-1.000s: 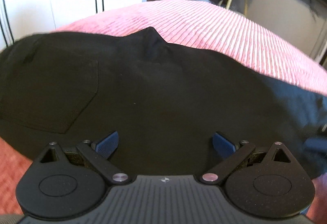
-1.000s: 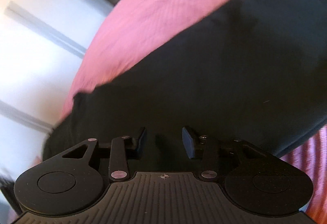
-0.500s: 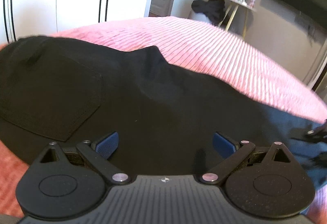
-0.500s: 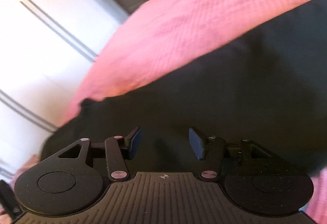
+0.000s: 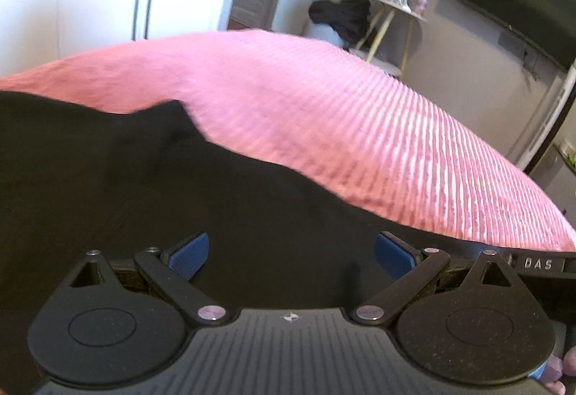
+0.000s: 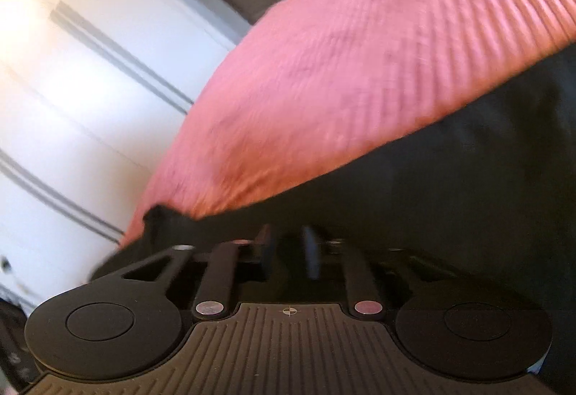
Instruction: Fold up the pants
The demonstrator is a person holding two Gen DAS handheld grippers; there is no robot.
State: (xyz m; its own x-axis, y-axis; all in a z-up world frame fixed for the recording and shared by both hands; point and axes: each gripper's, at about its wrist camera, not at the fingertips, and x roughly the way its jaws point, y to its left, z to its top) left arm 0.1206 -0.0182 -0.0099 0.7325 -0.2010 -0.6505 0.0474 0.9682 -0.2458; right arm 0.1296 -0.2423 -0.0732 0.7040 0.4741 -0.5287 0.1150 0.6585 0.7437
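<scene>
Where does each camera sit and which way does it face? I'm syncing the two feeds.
Left wrist: on the left gripper, jaws wide apart, looking across the black pants and pink bedspread toward a side table.
Right wrist: on the right gripper, jaws nearly together, tilted toward white doors.
Shared: pants, bedspread.
</scene>
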